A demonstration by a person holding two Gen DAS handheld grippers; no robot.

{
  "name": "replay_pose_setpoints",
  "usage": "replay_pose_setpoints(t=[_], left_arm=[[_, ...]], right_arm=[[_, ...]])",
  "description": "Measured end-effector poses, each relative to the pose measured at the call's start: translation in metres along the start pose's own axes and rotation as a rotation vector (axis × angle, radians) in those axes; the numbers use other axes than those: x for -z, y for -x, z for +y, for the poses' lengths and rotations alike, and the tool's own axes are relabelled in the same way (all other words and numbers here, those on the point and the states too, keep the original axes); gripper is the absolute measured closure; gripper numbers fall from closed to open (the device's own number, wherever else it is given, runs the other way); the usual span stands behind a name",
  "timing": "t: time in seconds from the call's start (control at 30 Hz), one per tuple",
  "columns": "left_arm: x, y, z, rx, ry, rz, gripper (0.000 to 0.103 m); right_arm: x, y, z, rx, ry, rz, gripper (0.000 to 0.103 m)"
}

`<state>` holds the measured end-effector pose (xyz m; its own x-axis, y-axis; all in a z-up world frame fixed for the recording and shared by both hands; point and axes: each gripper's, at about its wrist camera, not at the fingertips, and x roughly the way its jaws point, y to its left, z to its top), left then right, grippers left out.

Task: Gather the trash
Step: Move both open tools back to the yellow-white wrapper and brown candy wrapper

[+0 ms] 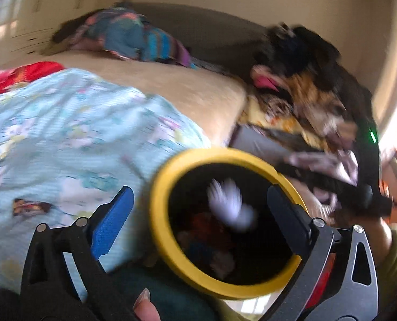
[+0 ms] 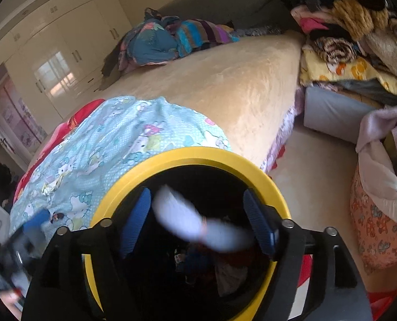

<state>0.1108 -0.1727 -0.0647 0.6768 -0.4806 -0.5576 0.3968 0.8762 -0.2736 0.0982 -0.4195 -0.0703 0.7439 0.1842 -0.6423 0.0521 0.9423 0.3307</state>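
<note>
Both grippers sit over the round black bin with the thick yellow plastic rim (image 2: pixel 195 155), parked at the near edge of the bed, touching or just beside the pale blue cartoon-print quilt (image 2: pixel 112 139)

Left gripper (image 1: pixel 198 211): fingers spread wide, nothing between them; a blurred white crumpled scrap, paper or tissue by the look (image 1: pixel 231 203), hangs in the mouth of the bin just ahead of the pads, apparently loose and dropping. Right gripper (image 2: pixel 198 222): blue pads (image 2: pixel 134 222) apart, and a blurred white wad (image 2: pixel 198 224) lies across the gap, long axis running from the left pad down toward the right one. Pads don't look pressed on it, so I read it as released, not gripped. Whether the two views show the same piece I can't tell: too smeared

Bin already holds stuff at the bottom, reddish, blue and pale bits, dim

Relation that matters next: remaining litter is back on the quilt, left of the bin as both cameras see it. A small dark printed wrapper (image 1: pixel 31 207) lies flat on the quilt near its front edge, long axis roughly crosswise, just beyond the left gripper's blue finger (image 1: pixel 112 222); the right view shows a crinkled pale wrapper (image 2: pixel 50 187) further up the quilt. Left hand is clearly nearer both, so my call is left picks, swinging out sideways, right stays at the bin
</note>
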Motion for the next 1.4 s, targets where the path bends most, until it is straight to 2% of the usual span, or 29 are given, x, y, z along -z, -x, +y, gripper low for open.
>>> replay_pose_setpoints(t=[0.13,0.27,0.5,0.77,0.9,1.2,1.27,1.4], left_arm=[[-0.013,0.018,0.026,-0.077,0.069,-0.07,0.011],[-0.025,0.036,0.044,-0.172,0.088,-0.137,0.011],[-0.035,0.057,0.064,-0.263,0.116,-0.198,0.011],[-0.044,0.068,0.095,-0.33,0.206,-0.222,0.011],[-0.05,0.071,0.118,-0.386,0.26,-0.217,0.011],[-0.058,0.081,0.199,-0.499,0.47,-0.217,0.011],[-0.056,0.081,0.214,-0.509,0.514,-0.211,0.011],[-0.047,0.076,0.243,-0.518,0.623,-0.177,0.011]], right_arm=[[0.001,0.0,0.027,-0.054,0.065,-0.013,0.031],[0.004,0.001,0.063,-0.111,0.16,-0.027,0.031],[0.006,-0.004,0.114,-0.203,0.264,-0.025,0.031],[0.011,-0.018,0.166,-0.282,0.364,0.001,0.031],[0.014,-0.03,0.187,-0.313,0.409,0.028,0.031],[0.026,-0.07,0.241,-0.387,0.573,0.127,0.035],[0.031,-0.081,0.255,-0.402,0.625,0.155,0.039],[0.042,-0.104,0.276,-0.422,0.702,0.214,0.042]])
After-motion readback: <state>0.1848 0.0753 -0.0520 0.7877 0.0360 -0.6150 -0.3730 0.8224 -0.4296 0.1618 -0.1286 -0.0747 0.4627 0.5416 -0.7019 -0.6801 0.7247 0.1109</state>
